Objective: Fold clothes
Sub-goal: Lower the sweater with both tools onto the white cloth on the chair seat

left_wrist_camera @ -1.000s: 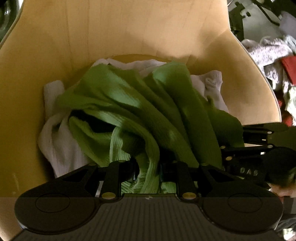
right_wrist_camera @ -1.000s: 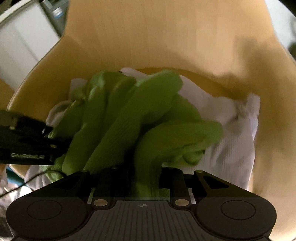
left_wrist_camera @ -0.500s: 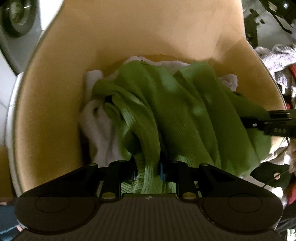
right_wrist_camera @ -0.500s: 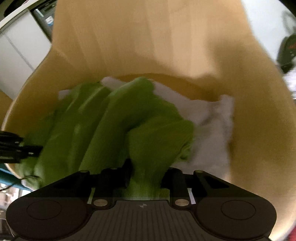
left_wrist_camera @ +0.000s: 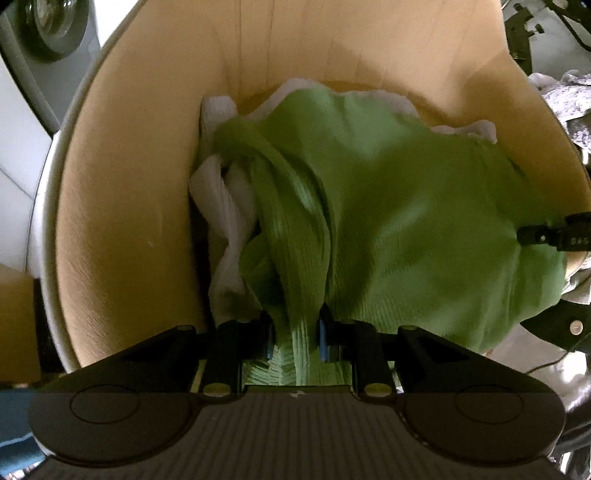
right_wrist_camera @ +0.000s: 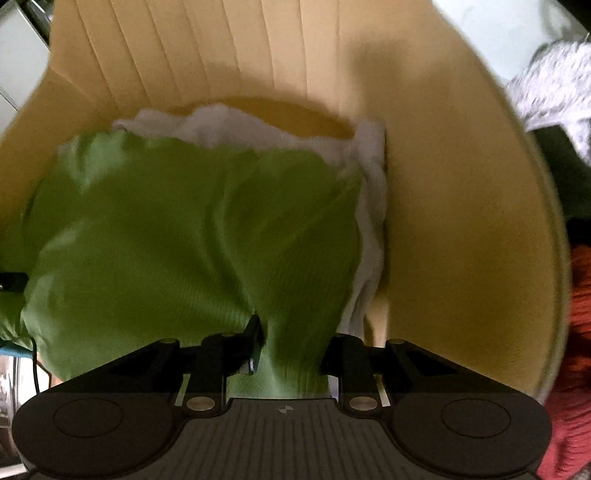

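A green ribbed knit garment hangs stretched over a tan wooden chair seat. My left gripper is shut on one bunched edge of it. My right gripper is shut on another edge of the green garment. The cloth spans between the two grippers, and the right gripper's dark tip shows at the right edge of the left wrist view. White cloth lies under the green garment on the seat and shows again in the right wrist view as a white cloth border.
The chair's curved back wraps around the clothes. A grey-white patterned garment and dark gear lie beyond the chair on the right. Red-orange knitwear sits off the chair's right side. A white appliance stands at upper left.
Both grippers have moved apart sideways with the green garment, and the bunched folds have spread into a flatter sheet. The white cloth below stays on the seat.
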Demonstrator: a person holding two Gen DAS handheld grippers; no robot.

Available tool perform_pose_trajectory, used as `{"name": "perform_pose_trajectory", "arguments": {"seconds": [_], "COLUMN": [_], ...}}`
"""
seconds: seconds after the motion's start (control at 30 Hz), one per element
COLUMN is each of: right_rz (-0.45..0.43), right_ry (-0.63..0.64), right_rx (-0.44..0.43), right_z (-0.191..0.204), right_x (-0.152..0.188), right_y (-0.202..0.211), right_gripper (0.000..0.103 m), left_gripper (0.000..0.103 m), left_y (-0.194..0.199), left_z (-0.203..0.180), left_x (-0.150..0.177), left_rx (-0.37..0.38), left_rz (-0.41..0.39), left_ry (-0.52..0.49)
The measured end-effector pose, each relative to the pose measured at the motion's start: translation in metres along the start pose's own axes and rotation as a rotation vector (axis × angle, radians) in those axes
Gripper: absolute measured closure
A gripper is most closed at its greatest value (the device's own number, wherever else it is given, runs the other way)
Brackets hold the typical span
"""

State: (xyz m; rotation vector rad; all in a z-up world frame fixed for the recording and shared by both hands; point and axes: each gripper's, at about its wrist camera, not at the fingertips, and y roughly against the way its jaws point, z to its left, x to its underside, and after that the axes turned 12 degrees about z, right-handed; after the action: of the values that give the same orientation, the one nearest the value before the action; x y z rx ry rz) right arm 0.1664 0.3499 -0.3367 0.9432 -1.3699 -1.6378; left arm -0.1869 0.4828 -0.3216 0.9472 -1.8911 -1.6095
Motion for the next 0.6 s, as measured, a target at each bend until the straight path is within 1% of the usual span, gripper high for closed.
{"name": "perform_pose_trajectory", "arguments": {"seconds": [0.1,0.2,0.3,0.37,0.4,0.43,0.47,0.53,0.6], "right_rz": [0.005,-0.002,0.018,0.037,0.044,0.048,0.04,0.022,0.015], "right_ry": [0.019,0.042,0.047,0.043,0.047,0.05,0.054,0.041,0.01], "right_rx": [0.016,0.025,0.01,-0.01,-0.011,-0.012,-0.017,-0.031,-0.065], "right_z": [0.003,0.007,0.005,0.001,0.0,-0.001,-0.003,-0.007,-0.011], "right_x": [0.001,-0.001,-0.001,-0.002,-0.003,-0.003,-0.003,-0.002,-0.009], "right_y": [-0.008,-0.009,-0.013,-0.011,-0.008,-0.005,0.0,0.01,0.019], "right_gripper": [0.083,0.083,0.079,0.073,0.07,0.065,0.06,0.054,0.053], "left_gripper": [0.081,0.081,0.078,0.074,0.07,0.063,0.061,0.054,0.052], "left_y": [-0.002,0.002,0.003,0.01,0.014,0.019,0.023,0.031,0.035], "left_z": [0.0,0.005,0.011,0.013,0.013,0.013,0.013,0.013,0.014], "left_x": [0.007,0.013,0.013,0.006,0.002,-0.001,-0.004,-0.011,-0.02], "left_rx": [0.004,0.026,0.054,0.071,0.079,0.088,0.097,0.116,0.128], "left_rz": [-0.004,-0.002,0.014,0.018,0.012,0.003,-0.011,-0.043,-0.066], "left_ry": [0.009,0.05,0.071,0.065,0.056,0.05,0.048,0.05,0.06]}}
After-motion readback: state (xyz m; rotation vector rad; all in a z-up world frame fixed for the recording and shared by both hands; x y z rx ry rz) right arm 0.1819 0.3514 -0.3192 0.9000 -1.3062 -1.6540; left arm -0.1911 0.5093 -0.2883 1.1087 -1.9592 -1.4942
